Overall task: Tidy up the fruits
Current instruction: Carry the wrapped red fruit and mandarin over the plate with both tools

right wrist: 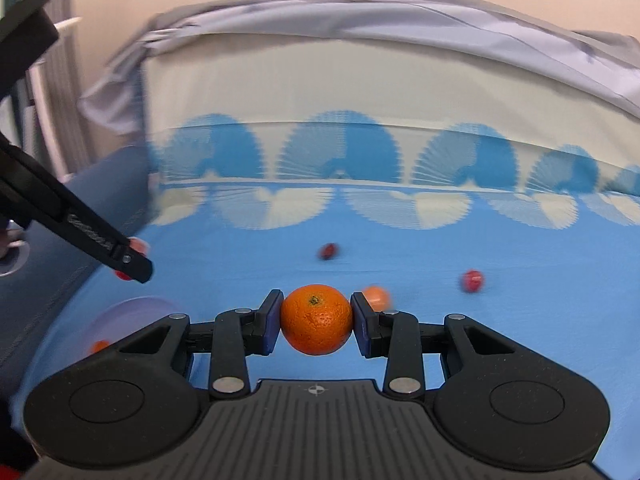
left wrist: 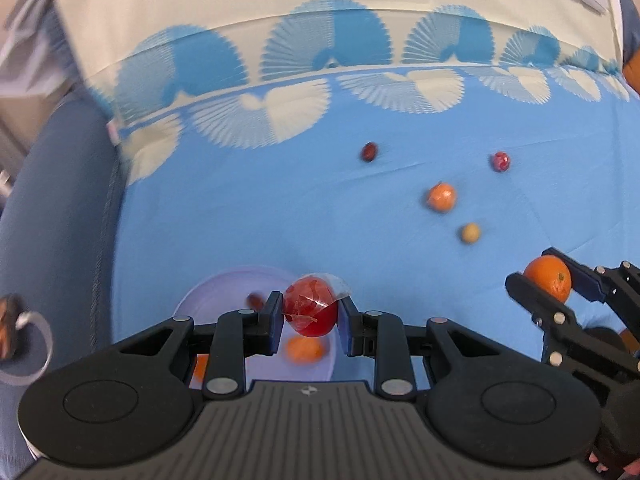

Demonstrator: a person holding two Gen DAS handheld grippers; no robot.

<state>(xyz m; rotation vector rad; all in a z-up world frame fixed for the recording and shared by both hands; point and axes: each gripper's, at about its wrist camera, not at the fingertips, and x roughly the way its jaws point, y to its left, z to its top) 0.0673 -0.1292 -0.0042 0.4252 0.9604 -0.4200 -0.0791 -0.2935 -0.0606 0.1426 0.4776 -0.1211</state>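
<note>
Showing both grippers loaded above a blue cloth. We see the left gripper closed on a red fruit in a clear, crinkled wrapper, its pads pressing the left and right sides. Below it sits a pale bowl at the near left, holding an orange fruit and what may be a small dark one, though blur leaves us unsure. The right gripper is closed on an orange, stem end up, gripped across its widest part.

Loose on the cloth farther right lie a dark red fruit, a second red fruit, a wrapped orange fruit and a small tan ball, all well apart.

We judge the orange firm, light and slightly yielding; its pebbled rind should give the pads fair purchase at the equator. The wrapped red fruit looks slicker: film may slide over the flesh, so a hold on the two broad sides, clear of the loose flap of wrap, seems safest. Both are round and will roll once set down.
</note>
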